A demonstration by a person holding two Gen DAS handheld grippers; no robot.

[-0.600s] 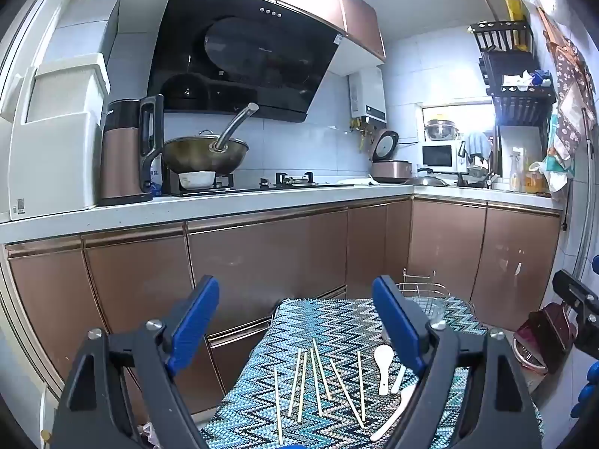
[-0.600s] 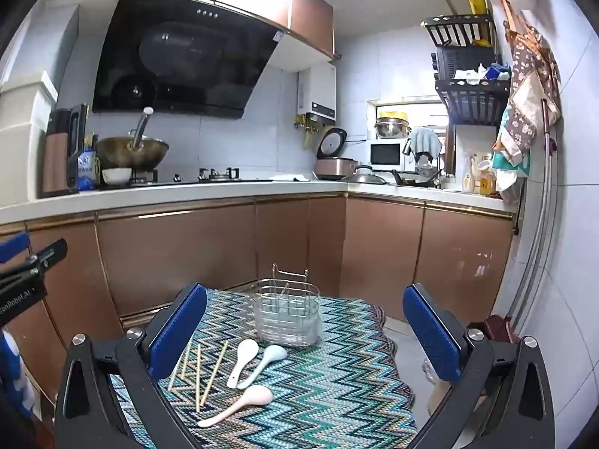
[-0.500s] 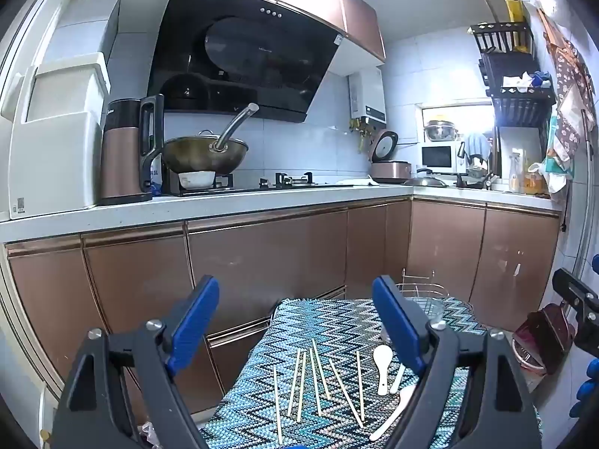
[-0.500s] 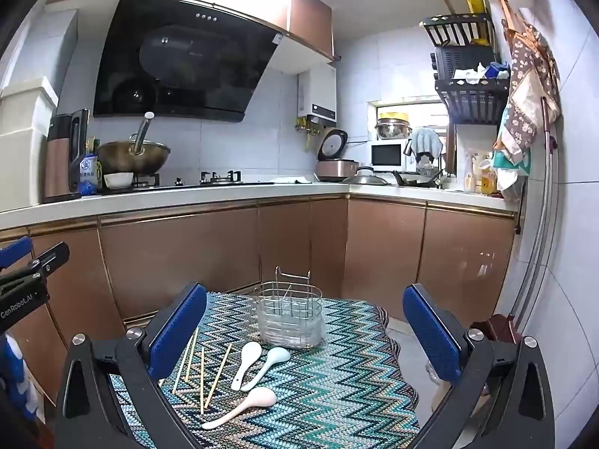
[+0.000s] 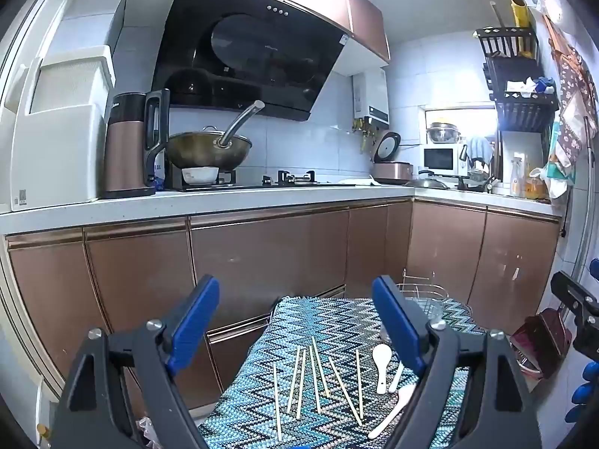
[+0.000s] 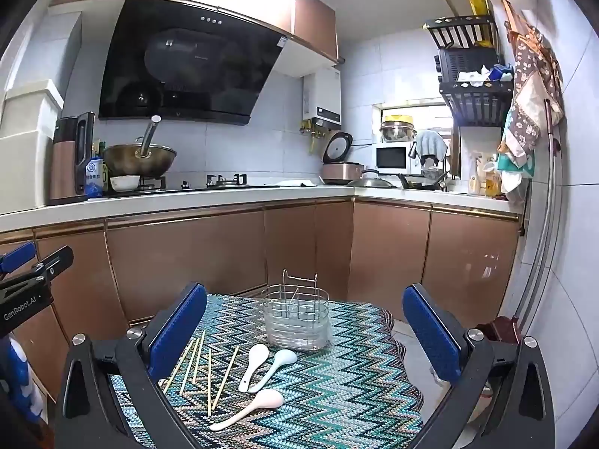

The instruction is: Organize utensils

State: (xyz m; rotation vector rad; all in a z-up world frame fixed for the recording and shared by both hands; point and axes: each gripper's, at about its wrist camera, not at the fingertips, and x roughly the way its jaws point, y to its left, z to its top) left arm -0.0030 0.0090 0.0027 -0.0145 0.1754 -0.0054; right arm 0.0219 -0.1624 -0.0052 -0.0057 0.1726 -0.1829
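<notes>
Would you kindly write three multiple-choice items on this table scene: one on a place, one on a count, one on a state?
1. Where do the chopsticks lie relative to the spoons in the right wrist view?
A. left
B. right
C. inside the caddy

2. How many spoons are on the cloth?
A. one
B. three
C. five

3. The wire caddy is:
A. full of spoons
B. tipped over
C. upright, holding no utensils

Answers: 1 A, chopsticks fan out left of them; 2 B, three white spoons show; 3 C, it stands with nothing inside.
</notes>
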